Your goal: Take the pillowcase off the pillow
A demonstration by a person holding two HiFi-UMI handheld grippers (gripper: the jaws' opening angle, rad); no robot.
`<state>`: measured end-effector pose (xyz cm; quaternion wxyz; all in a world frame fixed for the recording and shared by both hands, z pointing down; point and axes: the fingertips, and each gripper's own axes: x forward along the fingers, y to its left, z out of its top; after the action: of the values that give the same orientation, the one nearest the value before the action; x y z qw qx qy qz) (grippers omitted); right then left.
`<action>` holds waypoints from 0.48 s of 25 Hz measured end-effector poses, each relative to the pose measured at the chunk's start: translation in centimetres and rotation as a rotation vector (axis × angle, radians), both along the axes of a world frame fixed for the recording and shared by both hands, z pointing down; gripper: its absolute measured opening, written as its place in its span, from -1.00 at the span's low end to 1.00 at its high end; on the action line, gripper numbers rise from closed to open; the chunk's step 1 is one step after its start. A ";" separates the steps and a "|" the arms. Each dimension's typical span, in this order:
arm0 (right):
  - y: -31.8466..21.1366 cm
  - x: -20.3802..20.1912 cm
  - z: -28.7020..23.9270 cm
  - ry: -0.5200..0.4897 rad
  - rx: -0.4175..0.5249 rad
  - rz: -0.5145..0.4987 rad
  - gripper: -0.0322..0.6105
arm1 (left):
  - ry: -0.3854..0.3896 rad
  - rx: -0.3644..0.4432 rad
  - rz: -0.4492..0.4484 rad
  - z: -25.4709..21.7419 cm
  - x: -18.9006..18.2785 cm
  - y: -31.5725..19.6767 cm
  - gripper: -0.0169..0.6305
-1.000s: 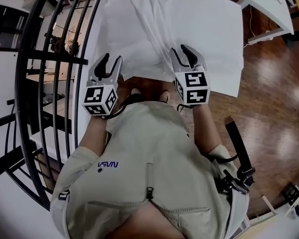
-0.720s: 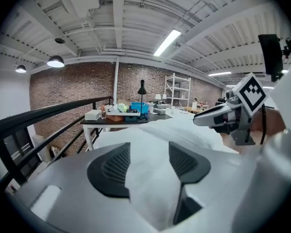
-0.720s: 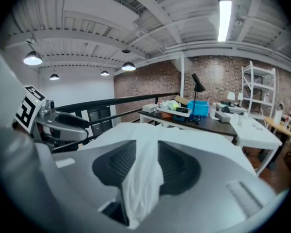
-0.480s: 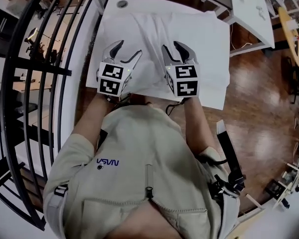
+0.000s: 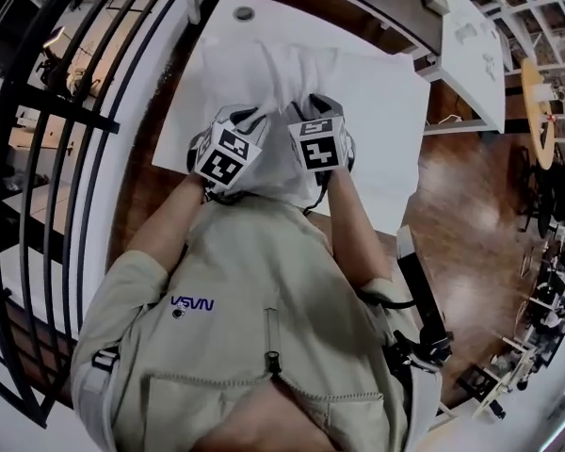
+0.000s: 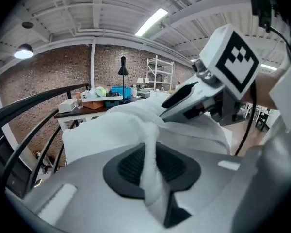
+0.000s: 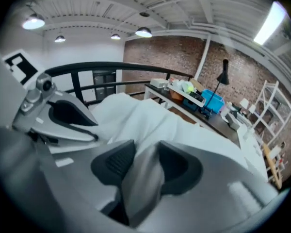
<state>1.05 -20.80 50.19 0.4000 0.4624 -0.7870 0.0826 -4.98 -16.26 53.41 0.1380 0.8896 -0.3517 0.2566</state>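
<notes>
Left gripper view: soft white pillowcase (image 6: 106, 130) fold pinched between ribbed black pads of closing left gripper (image 6: 150, 152); right gripper (image 7: 143, 164) jaws opening, crumpled fold filling gap.

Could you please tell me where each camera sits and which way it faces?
Head view: on the person's head, looking steeply down at pillowcase and table; torso, arms, left tongs, right tongs show.
Left gripper view: on left tongs, closing on pillowcase fabric, seeing right tongs.
Right gripper view: on right tongs, opening, fabric between, seeing left tongs.
All share pillowcase.
</notes>
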 end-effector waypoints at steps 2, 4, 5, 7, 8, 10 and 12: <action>-0.4 0.2 0.2 0.073 0.023 -0.024 -0.78 | 0.013 0.030 0.015 -0.4 -0.3 0.4 -0.79; -1.4 1.5 -0.5 0.104 0.062 0.001 -0.87 | 0.024 0.075 0.034 -1.4 -1.1 0.6 -0.81; -2.2 2.8 -1.1 0.114 0.083 0.029 -0.87 | 0.033 0.093 0.035 -1.9 -1.6 0.5 -0.83; -3.8 6.4 -2.2 0.126 0.114 0.105 -0.87 | 0.065 0.117 0.025 -3.0 -2.9 0.3 -0.87; -4.3 8.3 -2.4 0.119 0.114 0.145 -0.87 | 0.085 0.126 0.018 -3.5 -3.5 0.3 -0.88; -4.6 11.5 -2.0 0.089 0.091 0.214 -0.87 | 0.121 0.131 0.004 -4.0 -4.8 0.8 -0.88; -4.0 13.2 -0.9 0.072 0.064 0.251 -0.87 | 0.145 0.112 -0.008 -3.4 -5.5 1.8 -0.90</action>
<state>14.23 -24.85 49.29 0.3995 0.5724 -0.7104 0.0902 -10.47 -14.51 49.96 0.1144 0.9107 -0.3582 0.1708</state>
